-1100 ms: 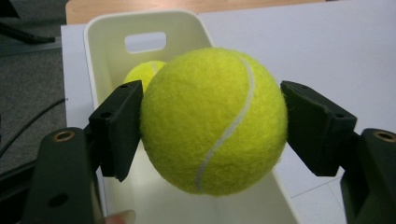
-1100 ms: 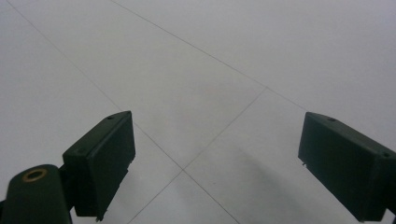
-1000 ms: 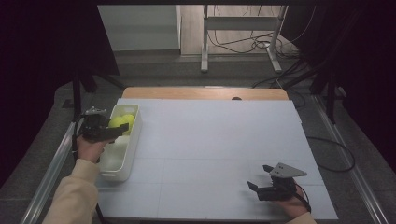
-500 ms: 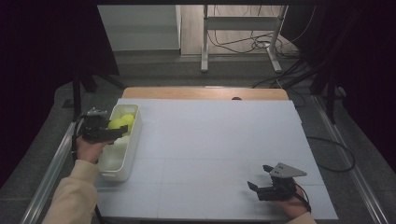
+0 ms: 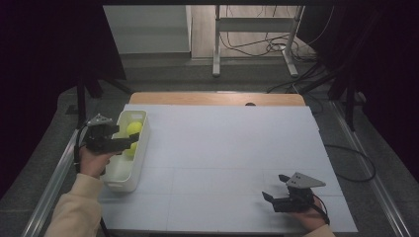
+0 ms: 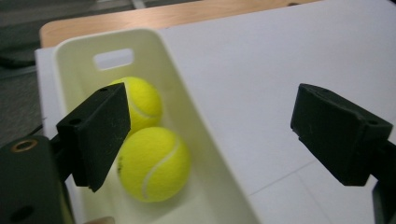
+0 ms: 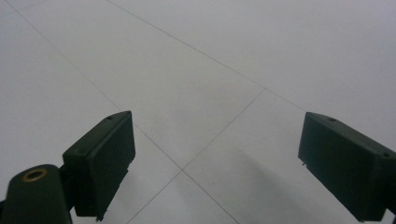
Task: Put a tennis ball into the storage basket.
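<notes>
A white counter (image 5: 222, 158) carries a cream bin (image 5: 141, 148) along its left edge, with two yellow tennis balls (image 6: 154, 163) lying touching inside. The left gripper (image 5: 129, 143) hovers over them, its fingers just opened wide and empty. The right gripper (image 5: 269, 190) rests at the near right, fingers spread over bare counter.

The table (image 5: 222, 163) has a pale, white-grey top crossed by thin seam lines, with a strip of bare wood showing along its far edge. A white oblong bin (image 5: 129, 163) stands directly on it at the left edge, its long side running front to back.
</notes>
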The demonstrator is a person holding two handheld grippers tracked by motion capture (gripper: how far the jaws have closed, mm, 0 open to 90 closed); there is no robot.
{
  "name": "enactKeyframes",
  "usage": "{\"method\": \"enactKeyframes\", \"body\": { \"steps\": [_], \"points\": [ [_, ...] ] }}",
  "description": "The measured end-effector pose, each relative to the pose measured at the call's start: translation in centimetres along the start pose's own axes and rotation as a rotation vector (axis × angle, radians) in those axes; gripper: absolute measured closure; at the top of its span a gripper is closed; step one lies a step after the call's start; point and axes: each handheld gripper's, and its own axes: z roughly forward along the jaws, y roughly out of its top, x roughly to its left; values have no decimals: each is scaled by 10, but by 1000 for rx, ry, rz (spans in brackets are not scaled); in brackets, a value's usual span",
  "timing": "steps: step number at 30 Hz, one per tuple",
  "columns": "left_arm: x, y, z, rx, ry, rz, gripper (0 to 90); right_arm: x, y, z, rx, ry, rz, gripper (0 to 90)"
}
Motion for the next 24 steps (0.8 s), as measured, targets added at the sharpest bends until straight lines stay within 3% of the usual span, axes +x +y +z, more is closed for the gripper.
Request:
{"method": "enactKeyframes", "body": {
  "steps": [8, 16, 24],
  "points": [
    [-24, -6, 0, -52, -118, 15, 133, -2, -1, 0, -4, 2, 11, 111],
    [-44, -12, -1, -88, -177, 31, 134, -2, 0, 2, -2, 3, 7, 111],
    [-82, -21, 5, -109, -237, 86, 138, -2, 1, 2, 6, -3, 1, 111]
  ]
}}
